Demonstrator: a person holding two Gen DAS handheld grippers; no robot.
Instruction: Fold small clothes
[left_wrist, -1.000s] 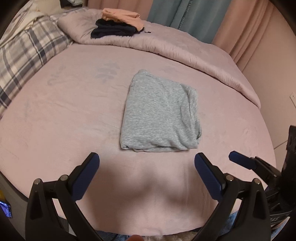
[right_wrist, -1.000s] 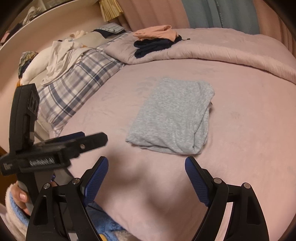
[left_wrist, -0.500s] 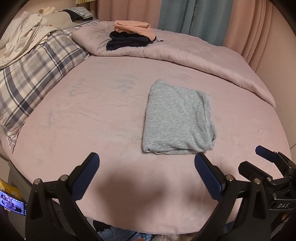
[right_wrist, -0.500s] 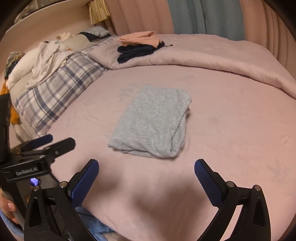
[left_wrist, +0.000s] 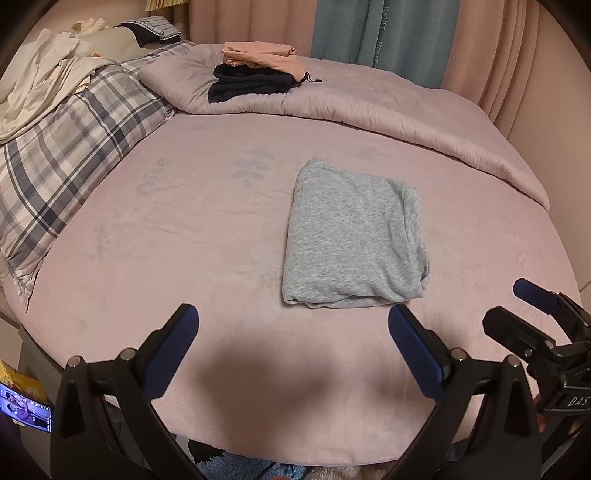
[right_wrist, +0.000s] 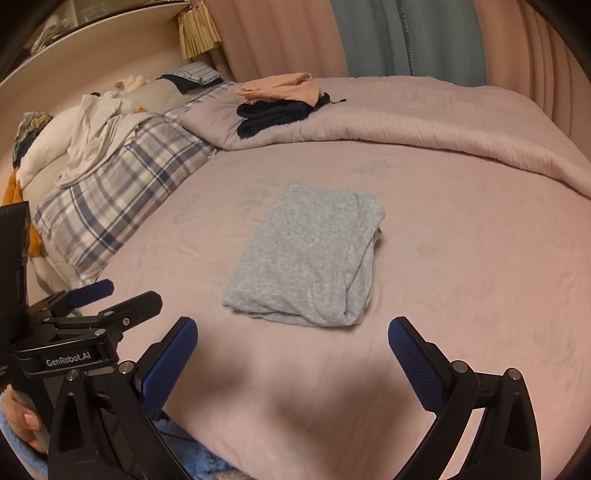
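A grey garment lies folded into a neat rectangle on the pink bed sheet; it also shows in the right wrist view. My left gripper is open and empty, held above the near bed edge, short of the garment. My right gripper is open and empty too, just short of the garment's near edge. The right gripper shows at the left wrist view's right edge, and the left gripper at the right wrist view's left.
A folded peach garment sits on a dark folded garment on the pink duvet at the back. A plaid pillow and white clothes lie left. Curtains hang behind.
Both grippers have drawn back from the folded grey garment toward the near bed edge, so more of the bed shows. The garment has not moved.
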